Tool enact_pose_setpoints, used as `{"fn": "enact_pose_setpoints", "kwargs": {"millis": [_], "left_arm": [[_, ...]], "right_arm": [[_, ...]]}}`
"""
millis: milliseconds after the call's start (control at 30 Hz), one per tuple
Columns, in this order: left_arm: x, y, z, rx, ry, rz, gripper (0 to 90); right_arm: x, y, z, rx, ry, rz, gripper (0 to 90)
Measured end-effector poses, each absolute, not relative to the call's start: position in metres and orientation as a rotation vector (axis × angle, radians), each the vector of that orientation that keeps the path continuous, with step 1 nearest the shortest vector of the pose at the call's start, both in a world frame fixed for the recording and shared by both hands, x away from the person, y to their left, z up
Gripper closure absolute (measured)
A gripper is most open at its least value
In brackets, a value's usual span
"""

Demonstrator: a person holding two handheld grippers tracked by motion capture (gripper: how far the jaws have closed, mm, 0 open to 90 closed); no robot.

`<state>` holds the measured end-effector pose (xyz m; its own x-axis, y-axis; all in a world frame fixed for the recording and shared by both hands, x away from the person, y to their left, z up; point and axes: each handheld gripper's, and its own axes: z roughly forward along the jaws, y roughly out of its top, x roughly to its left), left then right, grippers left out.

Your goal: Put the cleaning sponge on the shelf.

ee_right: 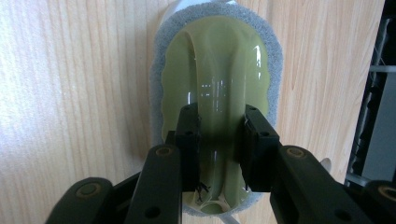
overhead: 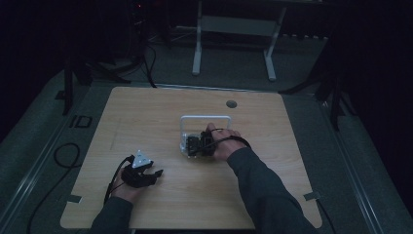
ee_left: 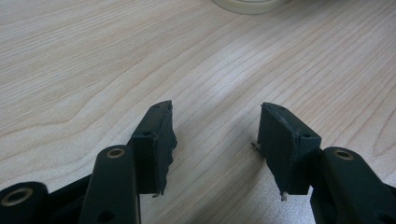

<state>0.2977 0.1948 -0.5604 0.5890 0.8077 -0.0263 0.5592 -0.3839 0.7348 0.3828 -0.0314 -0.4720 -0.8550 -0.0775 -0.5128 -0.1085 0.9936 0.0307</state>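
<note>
In the right gripper view a scrubbing pad [ee_right: 217,60] lies on the wooden table, with a glossy yellow-green top, a raised handle ridge and a grey foam rim. My right gripper [ee_right: 219,112] points down onto it, its black jaws shut on the handle ridge. In the high view the right gripper [overhead: 191,146] sits at the table's middle, against a white wire frame [overhead: 205,118]. My left gripper [overhead: 156,174] rests low near the front left. Its jaws [ee_left: 215,109] stand apart over bare wood with nothing between them.
The light wooden table top [overhead: 146,112] has a round grommet hole [overhead: 231,104] near its far edge. A pale ring-shaped rim [ee_left: 252,4] shows at the top of the left gripper view. Beyond the table, in the dark, stands a white desk frame [overhead: 234,44], with cables on the floor at left.
</note>
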Motion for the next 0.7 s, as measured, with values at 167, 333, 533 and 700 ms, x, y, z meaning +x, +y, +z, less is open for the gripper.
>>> {"fn": "enact_pose_setpoints", "kwargs": {"millis": [167,333,533,700], "left_arm": [[0.2977,0.1948,-0.5605,2.095,1.081,0.441,45.9],[0.2977,0.1948,-0.5604,2.098,1.079,0.441,45.9],[0.2976,0.1949,-0.5604,2.098,1.078,0.44,45.9],[0.2976,0.1949,-0.5604,2.099,1.078,0.44,45.9]], "right_arm": [[0.384,-0.0307,-0.4731,-0.133,2.589,0.071,71.4],[0.3859,-0.0312,-0.4744,-0.116,2.577,0.069,71.3],[0.3881,-0.0321,-0.4779,-0.105,2.551,0.047,69.3],[0.3901,-0.0341,-0.478,-0.077,2.526,0.046,68.2]]}}
